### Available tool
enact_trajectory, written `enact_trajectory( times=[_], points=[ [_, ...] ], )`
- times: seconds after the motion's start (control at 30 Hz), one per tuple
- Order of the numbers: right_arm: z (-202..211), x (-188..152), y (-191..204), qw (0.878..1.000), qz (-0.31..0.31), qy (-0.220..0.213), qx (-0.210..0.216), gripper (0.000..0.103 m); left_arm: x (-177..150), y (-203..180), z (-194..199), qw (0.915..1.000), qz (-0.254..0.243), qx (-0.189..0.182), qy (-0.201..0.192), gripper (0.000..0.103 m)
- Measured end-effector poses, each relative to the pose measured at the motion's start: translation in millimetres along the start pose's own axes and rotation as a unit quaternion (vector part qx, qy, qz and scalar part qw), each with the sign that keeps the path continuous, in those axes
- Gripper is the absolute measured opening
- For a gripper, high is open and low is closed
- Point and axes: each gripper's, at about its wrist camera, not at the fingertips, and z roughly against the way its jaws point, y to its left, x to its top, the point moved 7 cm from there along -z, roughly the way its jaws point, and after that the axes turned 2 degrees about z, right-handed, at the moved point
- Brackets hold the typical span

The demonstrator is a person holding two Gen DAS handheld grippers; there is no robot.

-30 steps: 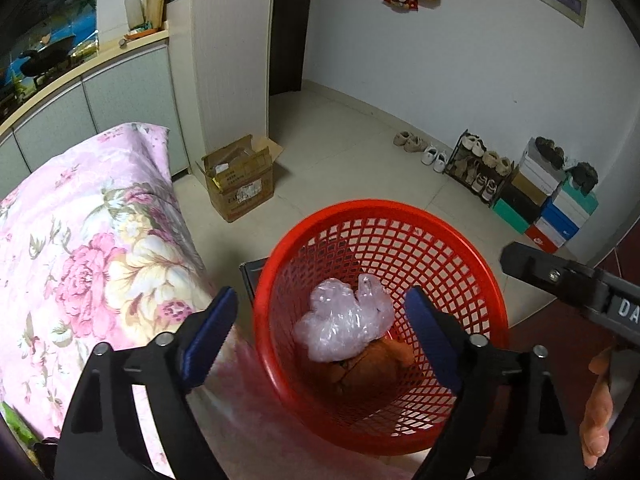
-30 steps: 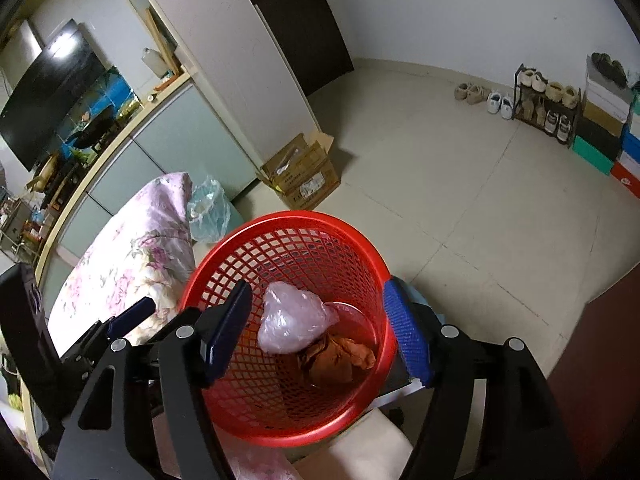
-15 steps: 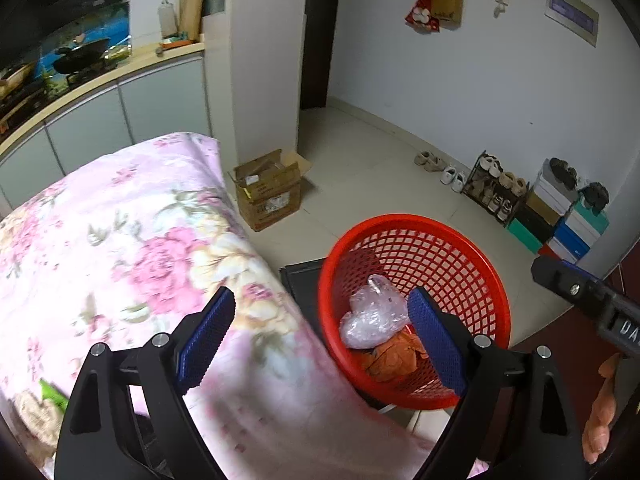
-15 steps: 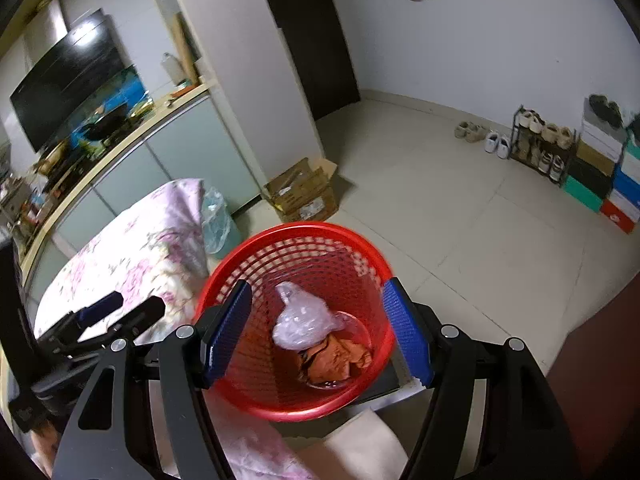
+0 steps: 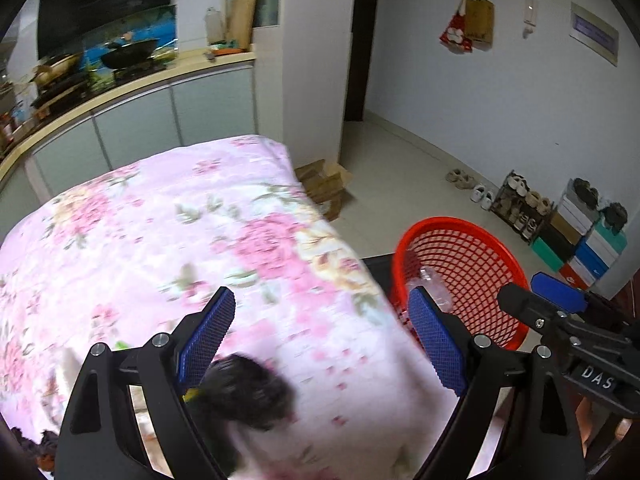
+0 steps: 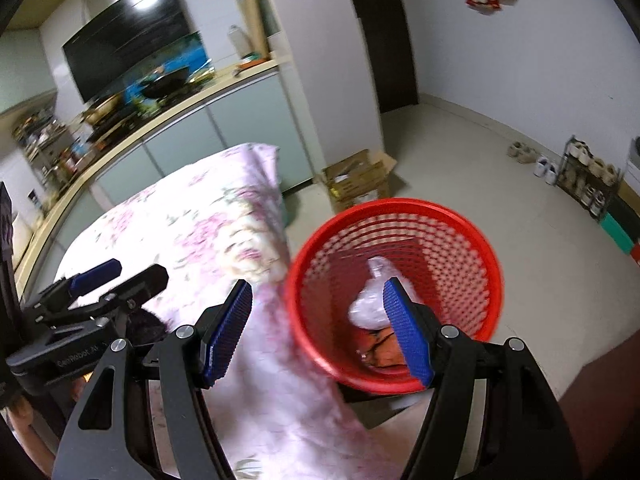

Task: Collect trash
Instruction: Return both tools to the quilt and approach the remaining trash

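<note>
A red mesh basket (image 5: 476,256) (image 6: 448,232) stands on the floor right of a table with a pink floral cloth (image 5: 200,248) (image 6: 208,232). Inside lie a clear plastic bag (image 6: 370,304) (image 5: 434,284) and crumpled orange-brown trash (image 6: 380,350). My left gripper (image 5: 320,340) is open and empty over the cloth; it also shows in the right wrist view (image 6: 116,276). A dark blurry lump (image 5: 244,396) and a bit of green (image 5: 120,345) lie on the cloth near its left finger. My right gripper (image 6: 318,332) is open and empty, above the basket's left rim.
A cardboard box (image 5: 326,184) (image 6: 358,180) sits on the tiled floor by a white pillar. A shoe rack (image 5: 520,204) and stacked shoe boxes (image 5: 580,240) line the right wall. A kitchen counter with cookware (image 5: 120,76) runs behind the table.
Both grippers have pulled back and swung left, away from the basket. The floral cloth now fills the left view, and the dark lump has come into sight. Both stay open.
</note>
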Motion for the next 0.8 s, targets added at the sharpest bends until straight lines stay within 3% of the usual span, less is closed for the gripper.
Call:
enact_trajectory(
  times=[0.33,0.53,0.8],
  points=[
    [-11,-6,54,0.998,0.036,0.016,0.043,0.066,-9,77,54,0.9982,0.033,0.046,-0.017,0.085],
    [-15,-9,77,0.996,0.049,0.027,0.066,0.066,-14,142,87,0.992,0.061,0.107,-0.027,0.085],
    [-18,-15,94,0.994,0.062,0.036,0.086,0.066,-43,208,120,0.9828,0.115,0.143,-0.021,0.085]
  ],
)
